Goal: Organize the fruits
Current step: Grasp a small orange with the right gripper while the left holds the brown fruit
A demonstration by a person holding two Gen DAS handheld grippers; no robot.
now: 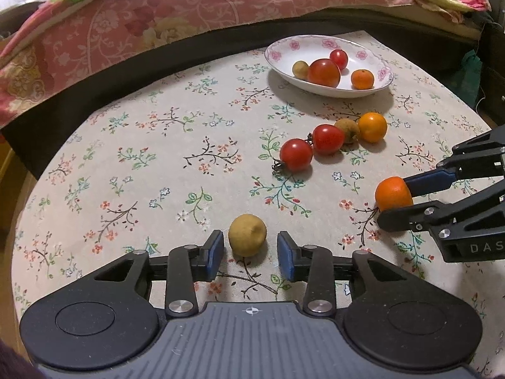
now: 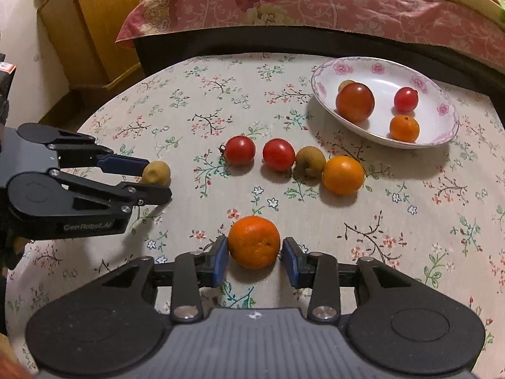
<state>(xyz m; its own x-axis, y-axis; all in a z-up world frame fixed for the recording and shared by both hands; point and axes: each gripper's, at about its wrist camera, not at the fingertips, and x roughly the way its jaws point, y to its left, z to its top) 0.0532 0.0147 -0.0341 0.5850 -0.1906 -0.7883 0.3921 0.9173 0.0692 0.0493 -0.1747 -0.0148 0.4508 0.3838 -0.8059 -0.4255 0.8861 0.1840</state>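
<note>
The bowl [image 2: 383, 140] at the table's far side already holds four fruits, presumably the collecting place. The right gripper [image 2: 255, 260] brackets an orange [image 2: 254, 241] on the cloth, pads seemingly just short of contact, while the left gripper [image 1: 250, 254] stands open around a small yellow-brown fruit [image 1: 247, 234], neither lifted.

On the table [image 2: 189, 101], the dish [image 2: 322, 75] sits at the far right. In it, a large tomato [image 2: 355, 102] lies at the left with a small longan [image 2: 345, 84] just behind it, a cherry tomato [image 2: 406, 99] to the right, and a small mandarin [image 2: 404, 128] at the near side.

Nearer than the dish, four fruits lie in a row, left to right: tomato [image 2: 240, 150], second tomato [image 2: 278, 154], longan [image 2: 310, 161] and orange [image 2: 343, 175], the last two touching.

Nearer still, a mandarin [image 2: 254, 242] sits between the fingers of the right gripper [image 2: 255, 260]. Well to its left, a loose longan [image 1: 247, 235] sits between the fingers of the left gripper [image 1: 251, 254].
</note>
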